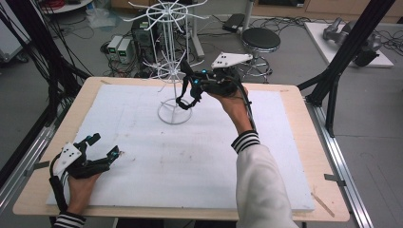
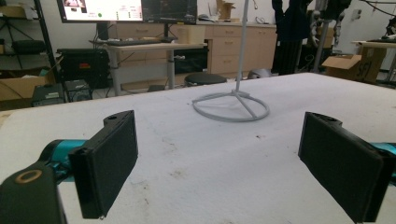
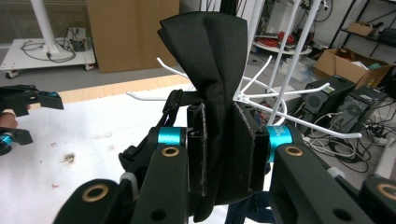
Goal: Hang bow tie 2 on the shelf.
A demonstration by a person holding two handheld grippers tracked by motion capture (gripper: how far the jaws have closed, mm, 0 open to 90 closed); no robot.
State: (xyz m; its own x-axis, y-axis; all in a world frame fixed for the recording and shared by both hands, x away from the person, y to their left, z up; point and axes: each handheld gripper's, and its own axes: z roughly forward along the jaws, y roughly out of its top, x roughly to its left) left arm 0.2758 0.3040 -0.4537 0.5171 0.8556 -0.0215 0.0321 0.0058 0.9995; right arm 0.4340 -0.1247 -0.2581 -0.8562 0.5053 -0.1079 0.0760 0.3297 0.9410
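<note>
Hanging is the step in hand, as it looks: the right gripper (image 3: 219, 149) is raised above the far middle of the bench (image 1: 294, 142), its jaws pinched tight on a black bow tie (image 3: 212, 70), with the tie's black strap (image 1: 187, 99) drooping in a loop below it. Just to its left stands the white wire display rack (image 1: 172, 61), ring base on the white foam pad (image 1: 180, 156) and thin upturned prongs (image 3: 299, 121) radiating from the pole at two levels. In the right gripper view the bow rises upright between the pads, and the lower prongs fan out close behind it.

To do this well, the thing to hook is probably the strap loop, not the bow itself. The gripper should keep its squeeze on the knot, carry the loop out past a prong's upturned tip, and lower it so the strap settles behind the tip before any release. Choosing a prong that points toward the near side would keep the hand clear of the others. The rack looks light and the wires springy, so a slow approach without pushing on the pole seems wise; a snagged strap could tip it.

The left gripper (image 1: 102, 145) rests at the near left corner of the pad, jaws spread wide with nothing between them. It could brace the rack's base ring (image 2: 232, 106) if the rack starts to rock.
</note>
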